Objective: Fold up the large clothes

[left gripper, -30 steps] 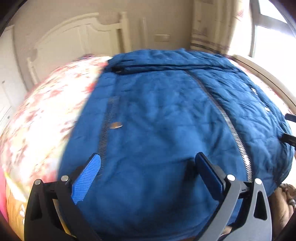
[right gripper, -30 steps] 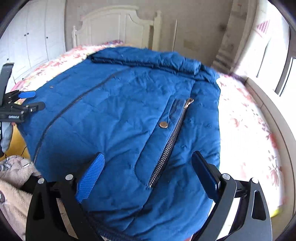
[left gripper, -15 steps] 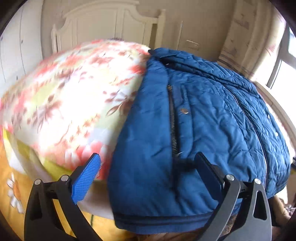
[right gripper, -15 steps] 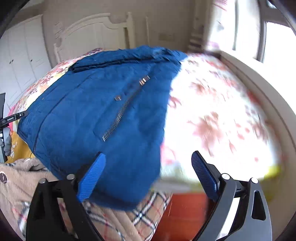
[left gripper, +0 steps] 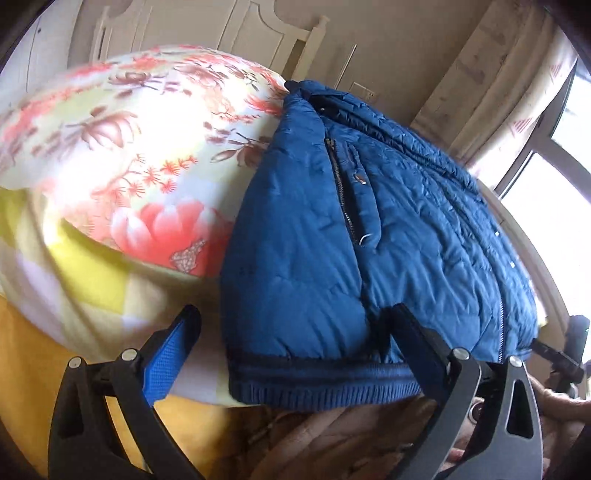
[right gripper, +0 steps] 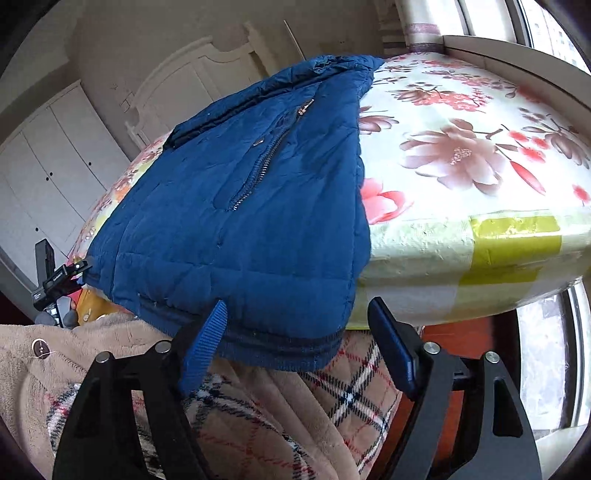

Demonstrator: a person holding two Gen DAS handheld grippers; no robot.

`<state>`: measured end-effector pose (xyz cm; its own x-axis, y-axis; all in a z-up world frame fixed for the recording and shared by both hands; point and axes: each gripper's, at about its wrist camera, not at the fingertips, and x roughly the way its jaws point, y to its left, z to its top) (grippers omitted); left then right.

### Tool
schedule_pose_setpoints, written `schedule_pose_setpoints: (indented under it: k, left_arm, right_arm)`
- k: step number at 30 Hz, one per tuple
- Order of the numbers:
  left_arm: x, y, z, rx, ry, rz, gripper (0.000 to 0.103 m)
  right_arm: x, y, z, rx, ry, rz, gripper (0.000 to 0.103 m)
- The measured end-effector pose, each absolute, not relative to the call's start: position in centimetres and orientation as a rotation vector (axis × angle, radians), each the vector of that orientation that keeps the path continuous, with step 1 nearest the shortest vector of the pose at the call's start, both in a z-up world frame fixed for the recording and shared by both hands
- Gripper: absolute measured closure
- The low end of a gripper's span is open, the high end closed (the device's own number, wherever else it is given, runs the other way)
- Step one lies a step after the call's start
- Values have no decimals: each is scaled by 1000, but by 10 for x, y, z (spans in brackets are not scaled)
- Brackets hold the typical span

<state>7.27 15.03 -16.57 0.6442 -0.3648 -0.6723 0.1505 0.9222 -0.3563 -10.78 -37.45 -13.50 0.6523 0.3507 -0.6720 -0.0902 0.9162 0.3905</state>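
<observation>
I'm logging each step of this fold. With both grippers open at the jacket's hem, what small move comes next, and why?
Probably ease both grippers forward and shut them on the hem's corners. The left gripper and right gripper stand open, each straddling a bottom corner of the blue jacket, whose ribbed hem hangs over the edge of the bed, ungrasped.

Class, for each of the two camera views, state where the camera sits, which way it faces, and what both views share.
Left wrist: on the left hand-held gripper, open, facing the blue jacket's left hem corner; its own fingers show.
Right wrist: on the right hand-held gripper, open, facing the jacket's right hem corner; its own fingers show.
Shared: jacket, floral bedsheet, white headboard.
</observation>
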Motion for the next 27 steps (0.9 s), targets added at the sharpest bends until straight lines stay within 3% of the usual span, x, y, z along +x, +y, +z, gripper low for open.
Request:
schedule_pose_setpoints:
  k: [2,3,4,5,7,11,15,19,25,26,27]
  left_arm:
    - [72,149,-165,-305,819,-358,20]
    - [70,149,-164,-320,815,-387,35]
    - [67,149,-162,-318,814,-386,41]
    - [63,148,-161,-302,818,-384,45]
    - [56,154,-158,-318,791,-400,63]
    - [51,152,-146,-296,767,-417,63]
    - [56,153,-150,-321,790,-433,40]
    - [61,147,-155,-321,815,-427,28]
    - [69,152,-163,-366,853,-394,22]
    - [70,153,-165,-374,857,-397,23]
    - [70,151,-166,-374,865,-412,33]
  right_arm:
    - [-110,-370,-133,306,817,253,42]
    - [-113,-368,-132,288,804,250,59]
    - [-116,-368,-129,281,791,257,67]
    - [-120,-368,-126,285,776,272,69]
    - [-124,-368,-119,292,751,301,72]
    - [-121,-369,-108,326,709,344,68]
    - [-112,-367,-113,318,736,331,64]
    - [-106,-372,-122,347,770,308,54]
    - [-102,-379,-136,414,789,309,46]
    - [-102,-380,-139,424,792,314,46]
    - [-103,-378,-140,422,782,324,56]
